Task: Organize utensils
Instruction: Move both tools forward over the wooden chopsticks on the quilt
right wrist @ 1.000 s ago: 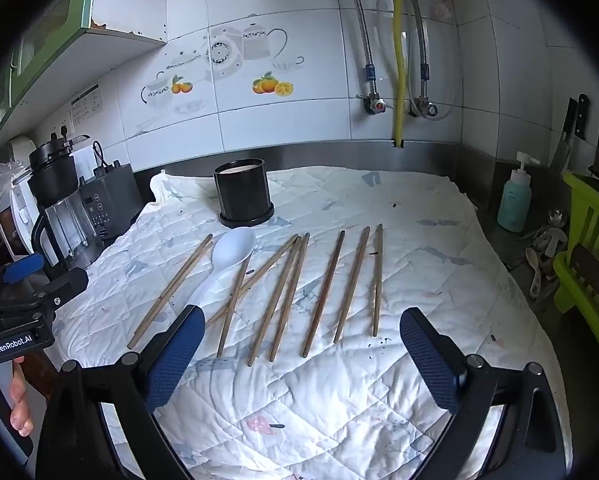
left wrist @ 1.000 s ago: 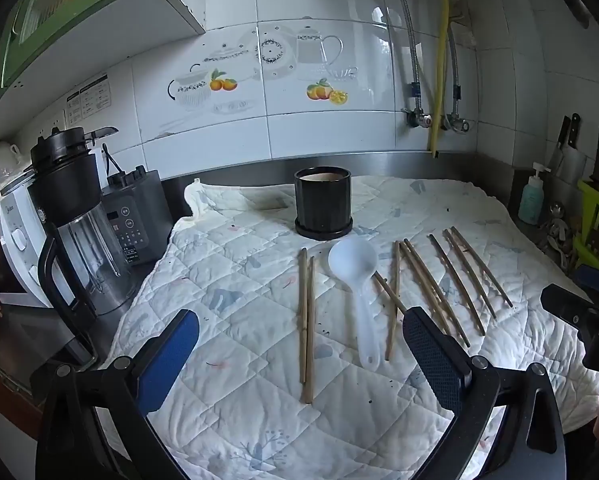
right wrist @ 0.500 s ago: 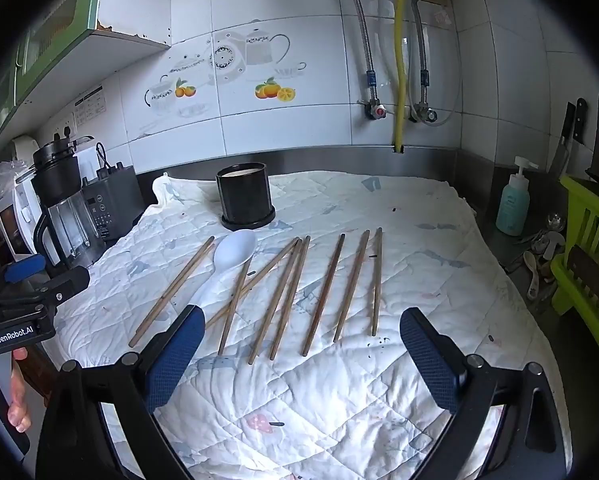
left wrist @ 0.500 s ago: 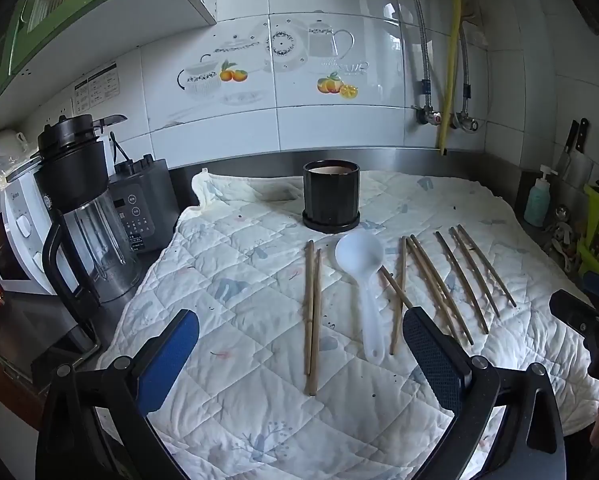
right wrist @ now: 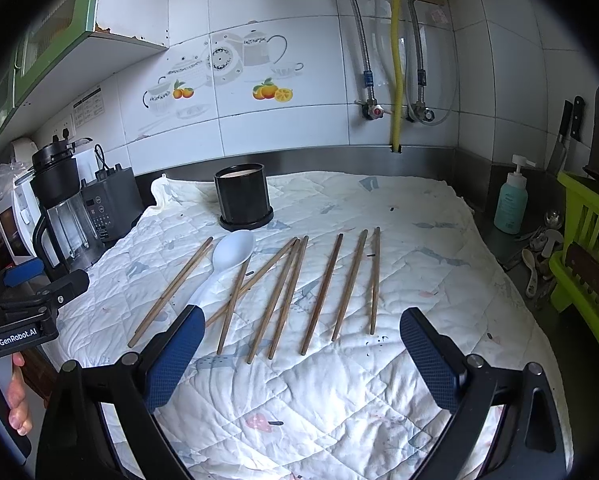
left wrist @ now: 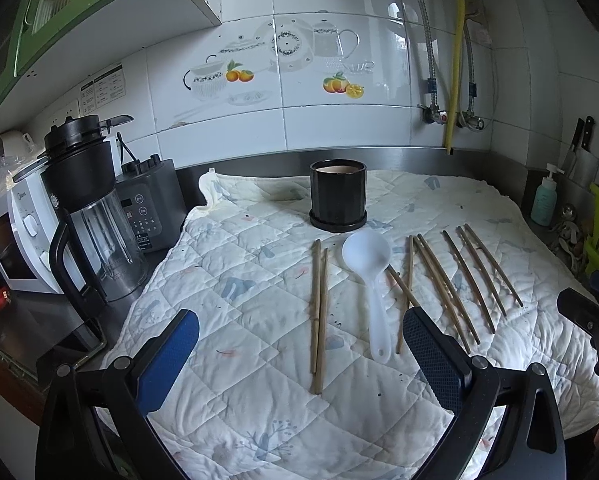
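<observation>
Chopsticks [right wrist: 323,290] and white spoon [left wrist: 369,280] all lie loose on the quilt [right wrist: 419,280]; black holder [right wrist: 243,200] at far side receives nothing yet. Left gripper [left wrist: 299,354] and right gripper [right wrist: 301,350] both spread wide, empty. Work not begun.

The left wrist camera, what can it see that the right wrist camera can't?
Only the left wrist view shows the open left gripper from behind and most of the white microwave. Only the right wrist view shows the open right gripper from behind and loose spoons by the green rack. Both show the black cylindrical holder, white plastic spoon and wooden chopsticks.
</observation>
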Motion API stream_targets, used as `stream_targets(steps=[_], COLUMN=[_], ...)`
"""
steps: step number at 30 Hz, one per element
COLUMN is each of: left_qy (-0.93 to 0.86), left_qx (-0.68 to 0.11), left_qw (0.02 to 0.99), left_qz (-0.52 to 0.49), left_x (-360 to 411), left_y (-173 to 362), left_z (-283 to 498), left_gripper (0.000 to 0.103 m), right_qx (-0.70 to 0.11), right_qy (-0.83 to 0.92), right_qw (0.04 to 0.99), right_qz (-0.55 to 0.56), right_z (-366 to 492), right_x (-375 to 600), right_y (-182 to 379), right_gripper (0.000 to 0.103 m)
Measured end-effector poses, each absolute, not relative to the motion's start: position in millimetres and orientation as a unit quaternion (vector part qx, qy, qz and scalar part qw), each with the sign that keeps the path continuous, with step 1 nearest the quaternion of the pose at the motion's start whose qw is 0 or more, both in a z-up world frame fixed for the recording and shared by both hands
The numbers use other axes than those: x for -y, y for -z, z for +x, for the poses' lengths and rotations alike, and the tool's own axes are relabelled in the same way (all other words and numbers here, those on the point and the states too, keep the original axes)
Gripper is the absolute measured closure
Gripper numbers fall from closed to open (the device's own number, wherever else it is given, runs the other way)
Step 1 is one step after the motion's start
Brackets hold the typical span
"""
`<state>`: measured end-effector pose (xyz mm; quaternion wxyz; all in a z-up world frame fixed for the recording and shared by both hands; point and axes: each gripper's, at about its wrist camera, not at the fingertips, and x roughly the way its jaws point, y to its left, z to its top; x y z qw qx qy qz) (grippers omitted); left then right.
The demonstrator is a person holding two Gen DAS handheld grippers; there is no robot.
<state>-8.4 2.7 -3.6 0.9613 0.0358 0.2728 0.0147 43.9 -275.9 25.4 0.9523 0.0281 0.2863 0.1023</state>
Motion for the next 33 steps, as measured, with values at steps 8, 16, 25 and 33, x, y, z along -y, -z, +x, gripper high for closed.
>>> stream_targets(steps=[8, 16, 25, 33], left_qy=[-0.018, -0.018, -0.014, -0.008], left_qx=[-0.269, -0.267, -0.265, -0.265], left_qw=[0.962, 0.963, 0.963, 0.963], left_qz=[0.032, 0.034, 0.038, 0.04], left_x=[-2.2, -0.8, 3.6, 7.0], left_y=[-0.3, -1.2, -2.7, -3.2], left_z=[-7.8, -7.8, -5.7, -0.3], left_gripper=[0.0, 0.0, 0.0, 0.0], right_qx=[-0.284, -0.283, -0.281, -0.279], right_qy=[-0.101, -0.1, -0.096, -0.09], right_qw=[0.953, 0.954, 0.954, 0.956], right_qz=[0.029, 0.028, 0.028, 0.022], right_z=[42.6, 42.5, 42.6, 43.5], right_x=[276.6, 277.6, 281.3, 281.8], right_y=[-25.4, -25.0, -24.4, -25.6], right_gripper=[0.0, 0.0, 0.0, 0.0])
